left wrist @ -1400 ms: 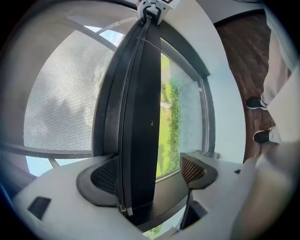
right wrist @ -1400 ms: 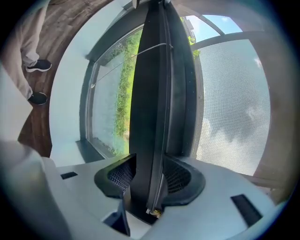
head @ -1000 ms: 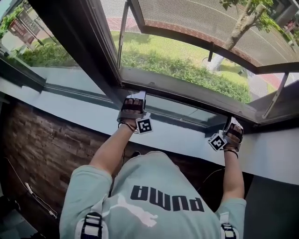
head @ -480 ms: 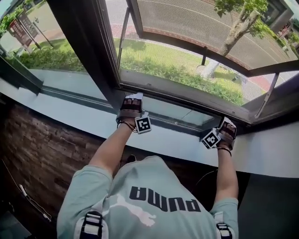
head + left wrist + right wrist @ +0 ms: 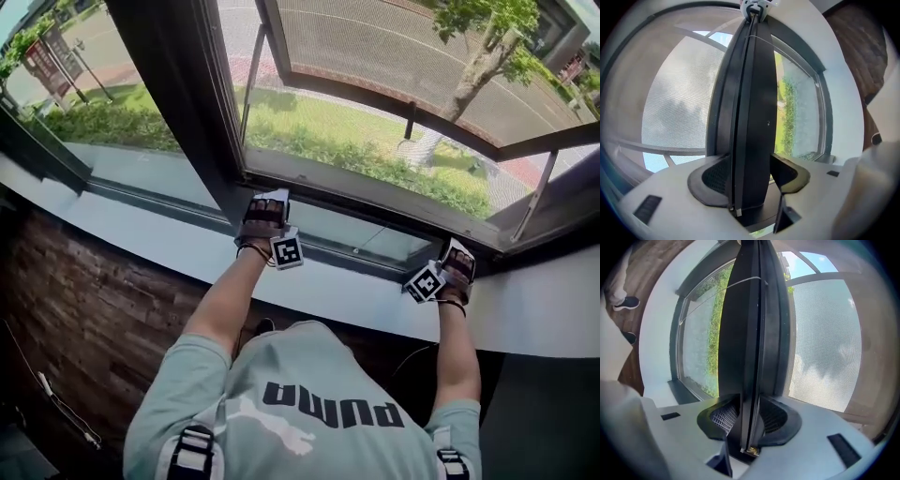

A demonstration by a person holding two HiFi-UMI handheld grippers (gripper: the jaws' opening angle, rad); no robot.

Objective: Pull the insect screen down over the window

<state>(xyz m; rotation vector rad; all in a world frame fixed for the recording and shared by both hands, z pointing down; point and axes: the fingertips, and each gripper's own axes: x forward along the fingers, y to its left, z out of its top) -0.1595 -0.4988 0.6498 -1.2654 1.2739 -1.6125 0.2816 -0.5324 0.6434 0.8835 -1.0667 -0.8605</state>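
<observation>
Your left gripper (image 5: 269,199), fingers just closing, and right gripper (image 5: 459,255) both clench the screen bar (image 5: 752,117) — probably seat it on the sill (image 5: 356,286) next

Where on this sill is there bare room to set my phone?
White sill is bare left of the left claw, between the claws, right of the right claw. Crowded at the screen bar: both claws grip it, the left's jaws have just been closing.
</observation>
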